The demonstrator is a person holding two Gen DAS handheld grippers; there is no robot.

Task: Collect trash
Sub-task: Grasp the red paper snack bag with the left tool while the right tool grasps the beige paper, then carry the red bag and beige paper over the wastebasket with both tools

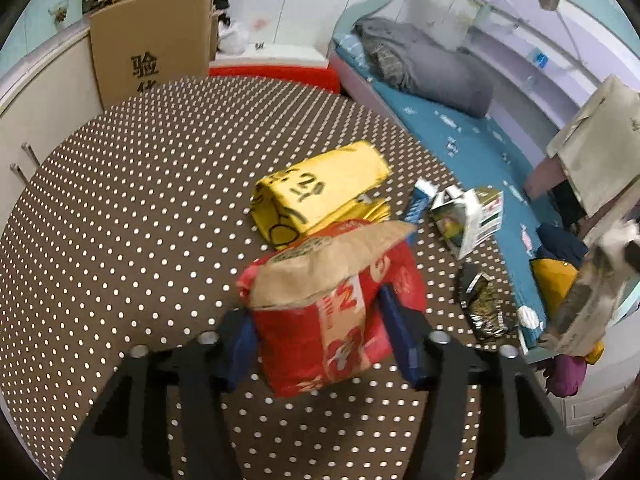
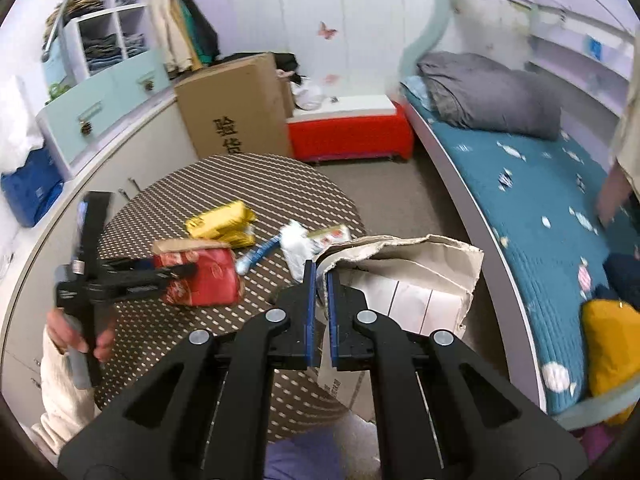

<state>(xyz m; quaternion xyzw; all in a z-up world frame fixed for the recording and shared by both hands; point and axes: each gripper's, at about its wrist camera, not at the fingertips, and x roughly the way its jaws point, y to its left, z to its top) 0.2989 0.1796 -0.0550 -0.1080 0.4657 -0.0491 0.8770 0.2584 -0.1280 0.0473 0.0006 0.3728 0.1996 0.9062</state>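
Observation:
A red snack packet [image 1: 344, 344] with a brown paper top sits on the dotted table [image 1: 140, 200]. My left gripper [image 1: 316, 316] has a blue pad pressed on each side of it; the right wrist view shows those fingers [image 2: 176, 276] clamping the packet [image 2: 208, 276]. My right gripper [image 2: 319, 276] is shut on the torn rim of a beige paper bag [image 2: 420, 280], which hangs beside the table's right edge. Loose on the table lie a yellow packet [image 1: 320, 188], a blue wrapper [image 1: 420, 198], a flattened white carton [image 1: 468, 216] and a dark foil wrapper [image 1: 484, 304].
A bed with a teal sheet [image 1: 460, 140] and a grey blanket [image 1: 432, 64] runs along the right. A tall cardboard box [image 1: 152, 40] and a red stool [image 2: 348, 136] stand behind the table. A person's hand [image 2: 80, 340] holds the left gripper's handle.

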